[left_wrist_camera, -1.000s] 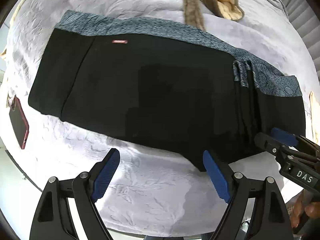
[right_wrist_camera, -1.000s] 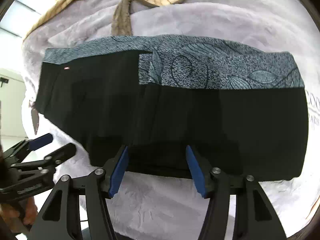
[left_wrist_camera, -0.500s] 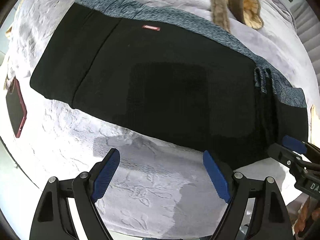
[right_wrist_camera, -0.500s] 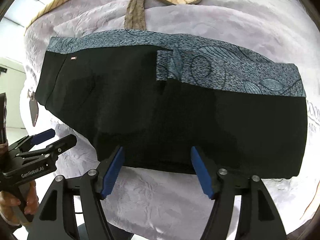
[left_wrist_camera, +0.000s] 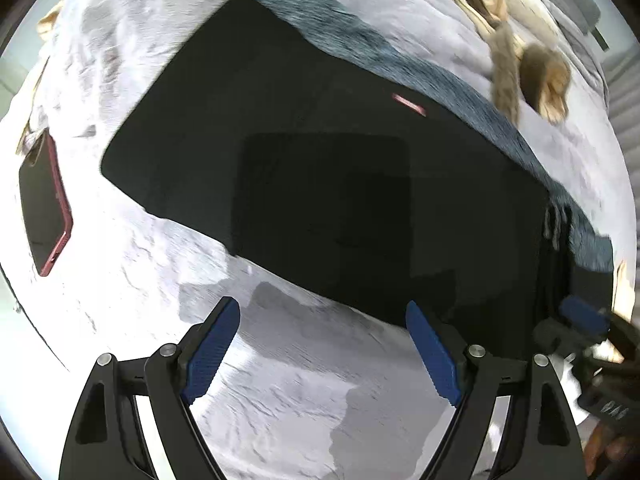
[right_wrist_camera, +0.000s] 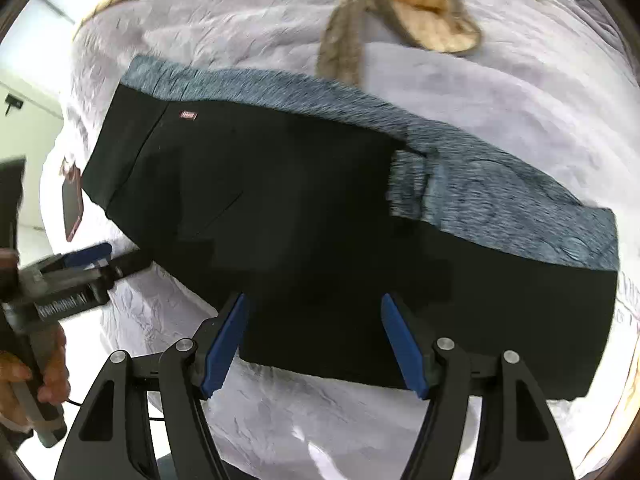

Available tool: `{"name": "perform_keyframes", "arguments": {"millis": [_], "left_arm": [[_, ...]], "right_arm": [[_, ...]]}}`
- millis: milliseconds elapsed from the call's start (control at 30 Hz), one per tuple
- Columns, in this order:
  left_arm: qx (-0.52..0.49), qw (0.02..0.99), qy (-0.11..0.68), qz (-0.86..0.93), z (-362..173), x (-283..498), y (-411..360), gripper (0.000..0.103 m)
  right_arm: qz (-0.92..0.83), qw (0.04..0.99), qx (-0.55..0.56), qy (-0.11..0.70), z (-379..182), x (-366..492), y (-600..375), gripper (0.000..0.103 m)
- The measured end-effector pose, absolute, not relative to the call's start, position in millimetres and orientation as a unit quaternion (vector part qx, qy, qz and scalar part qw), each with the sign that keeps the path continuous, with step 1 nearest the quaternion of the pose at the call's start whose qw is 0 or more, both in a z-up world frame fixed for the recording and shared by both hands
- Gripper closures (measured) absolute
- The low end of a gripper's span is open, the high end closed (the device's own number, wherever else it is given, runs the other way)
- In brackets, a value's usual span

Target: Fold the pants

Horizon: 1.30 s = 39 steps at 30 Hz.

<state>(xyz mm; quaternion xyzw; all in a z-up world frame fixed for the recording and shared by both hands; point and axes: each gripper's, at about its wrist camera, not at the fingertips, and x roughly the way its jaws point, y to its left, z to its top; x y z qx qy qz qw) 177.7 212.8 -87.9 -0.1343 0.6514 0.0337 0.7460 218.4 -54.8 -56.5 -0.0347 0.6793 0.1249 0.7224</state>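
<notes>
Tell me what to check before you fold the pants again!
1. Left hand-held gripper open, holding nothing: ok.
2. Right hand-held gripper open, at the pants' near edge: ok.
3. Pants lying flat on the bedspread: ok.
4. Phone lies apart from the pants: ok.
5. Slipper apart from the pants: ok; strap touching the grey band: cannot tell.
6. Layers lined up underneath: cannot tell.

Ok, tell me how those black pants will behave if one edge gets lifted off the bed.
The black pants look like soft cloth lying flat in layers, so a lifted edge would probably sag and drape. The folded layers may slide apart. On the crinkled bedspread they would likely drag and bunch rather than glide.
</notes>
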Motion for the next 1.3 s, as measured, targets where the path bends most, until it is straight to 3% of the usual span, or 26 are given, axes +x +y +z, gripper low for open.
{"name": "perform_keyframes", "arguments": {"millis": [167,300,733,933,1067,1300], "left_arm": [[-0.155,0.746,0.647,0.047,-92.8,178.1,241.2,0.017],[-0.161,0.744,0.646,0.052,-96.3,173.5,267.4,0.017],[-0.202,0.746,0.633,0.053,-106.6,176.1,309.0,0.017],[-0.261,0.754,0.601,0.043,-98.9,170.1,359.7,0.017],[-0.356,0.749,0.559,-0.001,-109.4,164.6,398.7,0.017],[-0.396,0.748,0.530,-0.041,-124.4,166.2,402.7,0.017]], "right_arm": [[0.125,0.692,-0.010,0.711,-87.8,217.4,-49.7,0.031],[0.126,0.692,-0.019,0.710,-89.9,217.5,-43.9,0.025],[0.121,0.690,-0.036,0.713,-99.1,213.3,-24.1,0.024],[0.120,0.690,-0.039,0.713,-101.5,212.4,-26.3,0.024],[0.124,0.688,-0.049,0.713,-98.7,205.9,-31.4,0.023],[0.123,0.688,-0.054,0.713,-103.4,202.2,-22.9,0.021]]}}
